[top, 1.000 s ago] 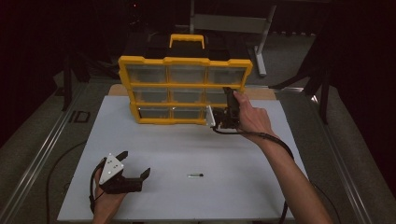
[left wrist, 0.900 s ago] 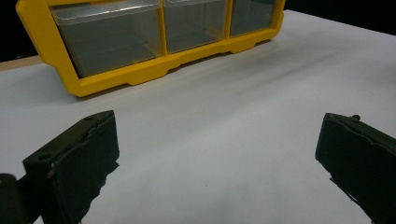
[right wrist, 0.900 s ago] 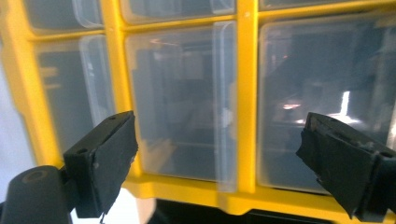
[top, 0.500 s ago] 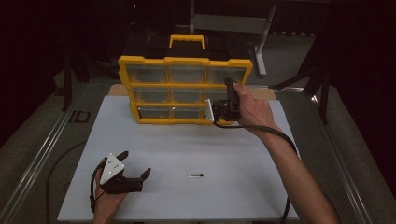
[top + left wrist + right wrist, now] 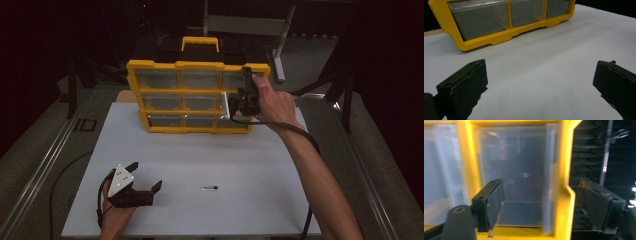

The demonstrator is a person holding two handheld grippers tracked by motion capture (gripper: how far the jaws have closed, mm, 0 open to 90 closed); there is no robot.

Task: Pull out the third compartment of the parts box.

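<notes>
Your right hand-held gripper (image 5: 239,102) hovered at the yellow plastic organizer's (image 5: 196,95) top-right clear drawer (image 5: 516,177), jaws closing yet apart; your left hand-held gripper (image 5: 145,182) gaped; no writing was legible.

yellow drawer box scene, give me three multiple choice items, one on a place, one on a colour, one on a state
1. Where is the right gripper?
A. at the right edge of the drawer box
B. flat on the white board
C. beside the left gripper

2. What colour is the box's frame?
A. red
B. yellow
C. green

3. How do the left gripper jaws stand?
A. shut on the small dark piece
B. shut on nothing
C. open, nothing between them

Answers: 1 A, the high view shows it raised against the box's right-hand drawers. 2 B, the frame is yellow in every view. 3 C, the left gripper view shows its jaws wide apart over bare white board.
</notes>
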